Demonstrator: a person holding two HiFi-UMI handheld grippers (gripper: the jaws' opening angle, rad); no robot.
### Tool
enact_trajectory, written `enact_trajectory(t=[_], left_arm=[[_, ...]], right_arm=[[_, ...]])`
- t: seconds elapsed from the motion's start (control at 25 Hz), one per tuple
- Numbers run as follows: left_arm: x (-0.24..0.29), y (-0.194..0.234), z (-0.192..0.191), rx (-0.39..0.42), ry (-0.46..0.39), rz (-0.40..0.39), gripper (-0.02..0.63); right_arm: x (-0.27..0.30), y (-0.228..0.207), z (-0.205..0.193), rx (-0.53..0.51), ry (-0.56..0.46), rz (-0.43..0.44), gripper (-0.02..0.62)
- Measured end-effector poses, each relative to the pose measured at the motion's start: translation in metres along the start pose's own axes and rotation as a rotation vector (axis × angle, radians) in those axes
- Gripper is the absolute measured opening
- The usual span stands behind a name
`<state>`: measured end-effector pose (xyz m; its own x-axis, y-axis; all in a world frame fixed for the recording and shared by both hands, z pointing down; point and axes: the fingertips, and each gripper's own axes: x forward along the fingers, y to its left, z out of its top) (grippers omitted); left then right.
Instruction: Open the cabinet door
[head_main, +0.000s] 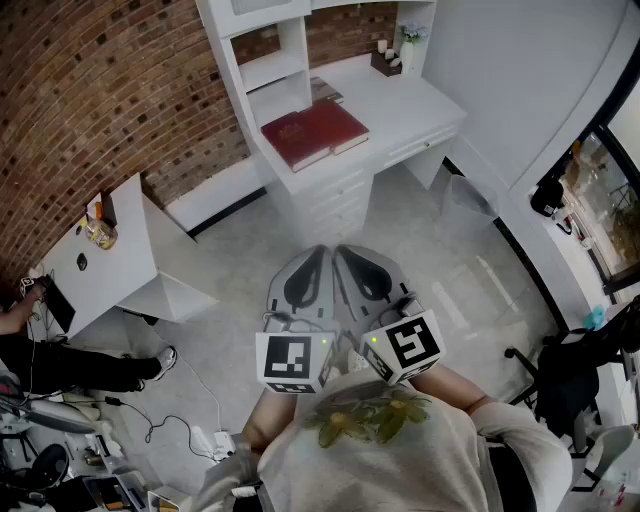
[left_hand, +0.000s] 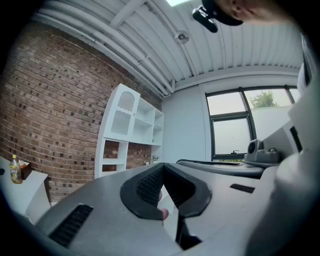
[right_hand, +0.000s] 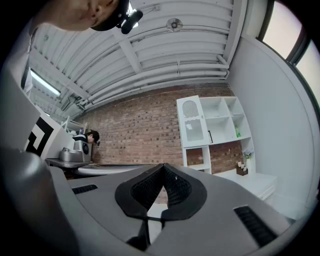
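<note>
Both empty hand-held grippers (head_main: 322, 252) (head_main: 341, 252), jaws together, sit well short of the cabinet door (right_hand: 190, 120).

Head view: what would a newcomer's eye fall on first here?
First the two grey grippers at the bottom centre, the left gripper and the right gripper side by side, both shut and empty. Next the red books on the white desk ahead, and the brick wall at the left.
</note>
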<state>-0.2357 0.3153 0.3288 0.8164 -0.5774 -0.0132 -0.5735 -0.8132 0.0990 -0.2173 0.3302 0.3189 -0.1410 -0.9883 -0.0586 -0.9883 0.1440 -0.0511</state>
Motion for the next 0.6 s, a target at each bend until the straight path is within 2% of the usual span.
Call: enact_trajectory(t=[0.6], left_arm=[[0.027,-0.006,-0.007,-0.004,0.017,0.003,0.009]], right_arm=[[0.006,-0.027,-0.006,0.008,0.004,-0.005,0.021]])
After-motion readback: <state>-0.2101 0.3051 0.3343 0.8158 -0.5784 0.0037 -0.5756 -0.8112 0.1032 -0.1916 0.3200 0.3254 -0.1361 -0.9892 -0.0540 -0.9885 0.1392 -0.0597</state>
